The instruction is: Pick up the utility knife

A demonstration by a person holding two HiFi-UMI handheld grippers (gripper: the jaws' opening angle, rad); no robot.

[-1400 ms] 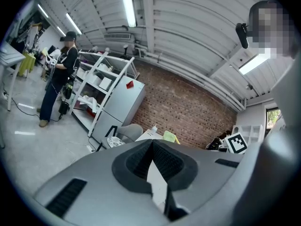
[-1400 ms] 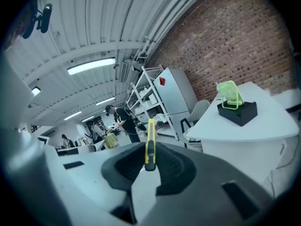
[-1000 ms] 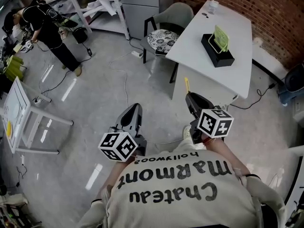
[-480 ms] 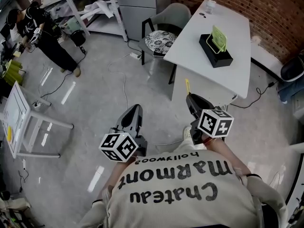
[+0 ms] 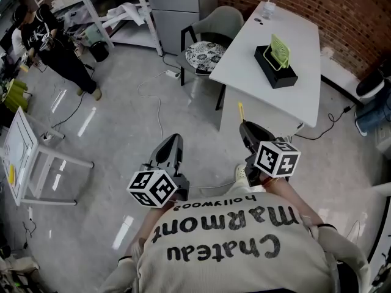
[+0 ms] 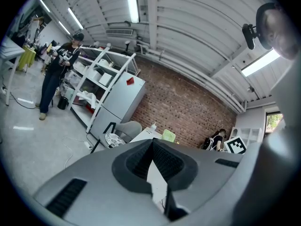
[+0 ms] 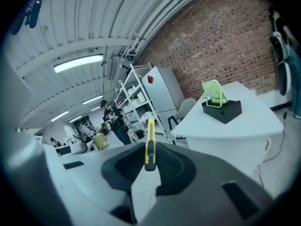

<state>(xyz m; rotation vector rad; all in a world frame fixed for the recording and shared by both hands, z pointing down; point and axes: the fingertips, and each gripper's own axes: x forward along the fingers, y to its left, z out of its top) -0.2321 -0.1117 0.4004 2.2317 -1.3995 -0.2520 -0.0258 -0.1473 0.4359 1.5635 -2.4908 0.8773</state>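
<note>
Ahead of my right hand-held gripper (image 5: 245, 127), which has the utility knife (image 5: 241, 110) between its jaws, stands the table (image 5: 293, 99). On the table lies a box (image 5: 276, 72) bearing a fan (image 5: 281, 46). A chair (image 5: 214, 29) stands at the table's left. My left hand-held gripper (image 5: 173, 140) lies left of the right.

My right gripper (image 7: 149, 163) has a grey shell and black ribbed pads (image 7: 124, 168), with the utility knife (image 7: 149, 142) yellow with a dark slider. Its marker cube (image 5: 276, 159) is black-and-white squares. The table (image 5: 299, 96) is white, the fan (image 5: 282, 46) lime green, its box (image 5: 278, 73) black, the wall (image 5: 342, 11) red brick
</note>
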